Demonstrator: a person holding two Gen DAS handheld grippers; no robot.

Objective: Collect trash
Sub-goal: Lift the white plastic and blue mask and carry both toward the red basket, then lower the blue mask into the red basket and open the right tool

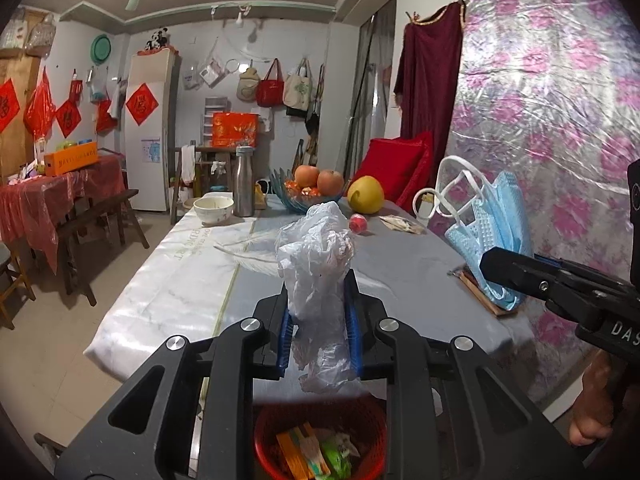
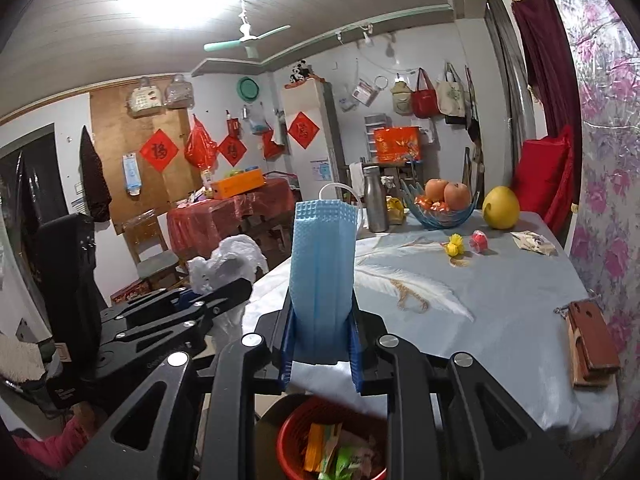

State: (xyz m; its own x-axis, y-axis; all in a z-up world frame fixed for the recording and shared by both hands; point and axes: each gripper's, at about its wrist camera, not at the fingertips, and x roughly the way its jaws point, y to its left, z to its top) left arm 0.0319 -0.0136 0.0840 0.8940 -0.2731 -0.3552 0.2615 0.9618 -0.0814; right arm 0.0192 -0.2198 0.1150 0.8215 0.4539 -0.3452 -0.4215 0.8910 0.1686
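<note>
My left gripper (image 1: 318, 320) is shut on a crumpled white plastic bag (image 1: 316, 264) that sticks up between its blue pads. Beside it, my right gripper (image 2: 322, 344) is shut on a folded blue face mask (image 2: 322, 264) with white ear loops. Both are held above the near end of the table (image 1: 180, 280). Below them on the floor stands a red trash basket (image 1: 360, 406) holding orange and green wrappers. The right gripper (image 1: 508, 272) with the mask (image 1: 492, 216) shows at the right of the left wrist view. The left gripper (image 2: 224, 296) with the bag (image 2: 228, 264) shows at the left of the right wrist view.
On the table lie a brown case (image 2: 592, 340), a paper wrapper (image 2: 534, 242), a small red item (image 2: 479, 240) and a yellow one (image 2: 454, 246). Farther back are a fruit bowl (image 2: 440, 208), a yellow pomelo (image 2: 500, 208), a steel bottle (image 1: 244, 180) and a white bowl (image 1: 213, 208). A flowered sheet covers the right wall.
</note>
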